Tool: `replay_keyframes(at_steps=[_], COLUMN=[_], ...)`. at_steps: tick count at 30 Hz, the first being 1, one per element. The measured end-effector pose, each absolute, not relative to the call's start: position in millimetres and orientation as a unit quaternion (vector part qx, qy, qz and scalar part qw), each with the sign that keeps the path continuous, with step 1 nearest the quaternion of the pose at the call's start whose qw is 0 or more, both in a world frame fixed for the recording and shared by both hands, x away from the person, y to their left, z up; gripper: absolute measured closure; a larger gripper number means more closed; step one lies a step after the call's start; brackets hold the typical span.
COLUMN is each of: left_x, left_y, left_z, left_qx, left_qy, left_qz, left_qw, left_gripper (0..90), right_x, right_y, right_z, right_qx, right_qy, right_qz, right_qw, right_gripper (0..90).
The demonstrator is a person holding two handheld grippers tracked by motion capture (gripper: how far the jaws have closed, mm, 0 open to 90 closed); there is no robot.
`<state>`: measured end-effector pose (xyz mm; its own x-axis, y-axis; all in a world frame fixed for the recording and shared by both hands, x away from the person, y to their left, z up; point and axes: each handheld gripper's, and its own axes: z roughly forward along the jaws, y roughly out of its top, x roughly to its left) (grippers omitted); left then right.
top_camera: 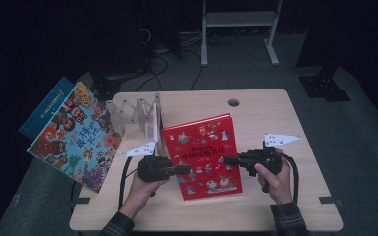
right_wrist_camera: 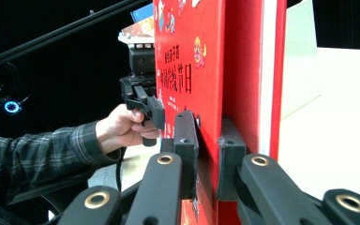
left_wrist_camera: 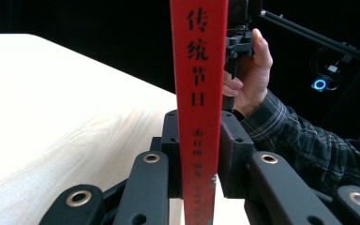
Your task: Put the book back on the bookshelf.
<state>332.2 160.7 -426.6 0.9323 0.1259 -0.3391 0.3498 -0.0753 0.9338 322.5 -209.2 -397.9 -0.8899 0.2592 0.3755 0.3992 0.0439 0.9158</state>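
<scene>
Right, pale wooden tabletop (top_camera: 256,105) carries the red hardcover picture book (top_camera: 204,155), stood up mid-table. Left gripper (top_camera: 186,169) jaws pinch its spine edge; right gripper (top_camera: 228,160) jaws nearly closed on the front cover. Keep both grips level, lift straight. Clear folding book rack (top_camera: 135,114) just behind-left; colourful cartoon book (top_camera: 74,137) overhangs the edge.
</scene>
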Motion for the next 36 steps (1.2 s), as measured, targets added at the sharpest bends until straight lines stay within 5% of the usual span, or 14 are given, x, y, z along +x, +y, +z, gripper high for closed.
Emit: replay_keyframes(at_steps=[14,36], left_x=[320.7,315.4], left_y=[161.2,167.5], left_z=[-413.6,-399.9], left_qx=[0.75,0.752], left_qy=[0.149,0.146], left_qz=[-0.011,0.018], left_qw=[0.644,0.642], left_gripper=[78.1,80.0], right_x=[324.0,324.3], right_y=[-201.3,-207.6], right_z=[-401.0,-401.9], right_qx=[-0.22,-0.216], right_qy=[-0.755,-0.775], right_qz=[-0.618,-0.594], right_qw=[0.008,0.003], right_gripper=[69.6,64.8])
